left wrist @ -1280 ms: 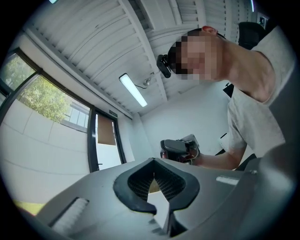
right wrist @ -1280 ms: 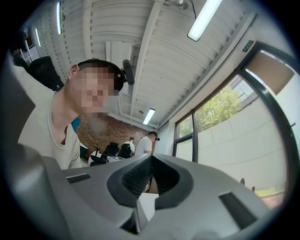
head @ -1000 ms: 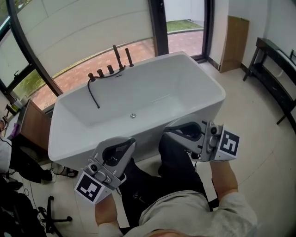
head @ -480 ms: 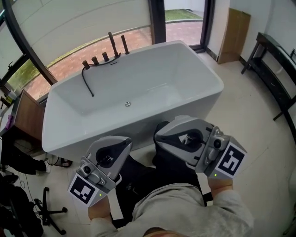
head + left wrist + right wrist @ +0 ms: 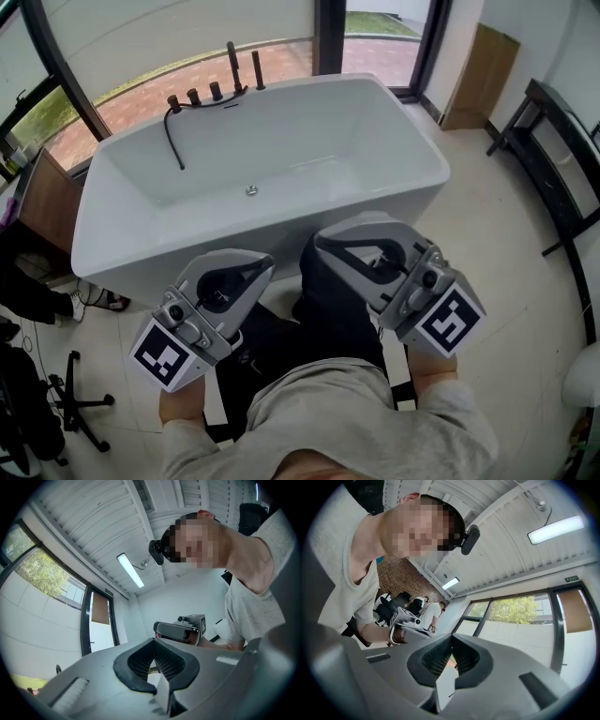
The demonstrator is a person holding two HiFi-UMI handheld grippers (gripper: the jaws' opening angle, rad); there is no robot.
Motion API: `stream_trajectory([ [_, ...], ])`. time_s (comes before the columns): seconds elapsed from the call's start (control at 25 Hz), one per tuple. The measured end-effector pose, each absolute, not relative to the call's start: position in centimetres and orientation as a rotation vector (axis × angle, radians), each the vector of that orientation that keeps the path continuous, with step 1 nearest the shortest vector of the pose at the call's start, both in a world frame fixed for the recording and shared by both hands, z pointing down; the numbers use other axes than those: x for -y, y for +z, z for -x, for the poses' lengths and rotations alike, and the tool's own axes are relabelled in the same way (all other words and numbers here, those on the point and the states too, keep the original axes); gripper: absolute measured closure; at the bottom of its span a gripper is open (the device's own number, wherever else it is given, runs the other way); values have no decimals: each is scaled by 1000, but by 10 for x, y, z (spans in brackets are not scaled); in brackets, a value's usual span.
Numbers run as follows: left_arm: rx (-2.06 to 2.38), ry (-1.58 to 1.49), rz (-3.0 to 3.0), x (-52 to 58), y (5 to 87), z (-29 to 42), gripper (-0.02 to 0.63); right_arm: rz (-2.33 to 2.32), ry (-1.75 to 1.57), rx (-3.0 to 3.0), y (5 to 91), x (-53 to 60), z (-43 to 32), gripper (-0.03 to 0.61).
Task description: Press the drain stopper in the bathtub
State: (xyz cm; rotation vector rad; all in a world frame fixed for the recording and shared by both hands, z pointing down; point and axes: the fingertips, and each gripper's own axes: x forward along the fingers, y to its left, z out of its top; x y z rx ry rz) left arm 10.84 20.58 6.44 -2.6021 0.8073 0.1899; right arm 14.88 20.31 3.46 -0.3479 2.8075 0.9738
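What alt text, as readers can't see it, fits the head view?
A person faces a white bathtub, holding the left gripper and right gripper, both shut and empty, above their legs, short of the tub. The drain stopper sits untouched inside it.

tee (image 5: 361, 412): grey | trousers (image 5: 319, 314): black | left gripper (image 5: 249, 265), right gripper (image 5: 326, 244): grey, marker cubes (image 5: 167, 356)

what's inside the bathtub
In the bathtub: a drain stopper on its floor and a dark hose hanging down the far wall. Its near inner wall is hidden behind the rim.
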Motion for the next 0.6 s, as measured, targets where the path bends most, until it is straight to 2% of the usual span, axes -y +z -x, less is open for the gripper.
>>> stream_trajectory([
  [0.6, -840, 209, 2607, -202, 64, -95, 612, 268, 981, -2839, 50, -210, -125, 578],
])
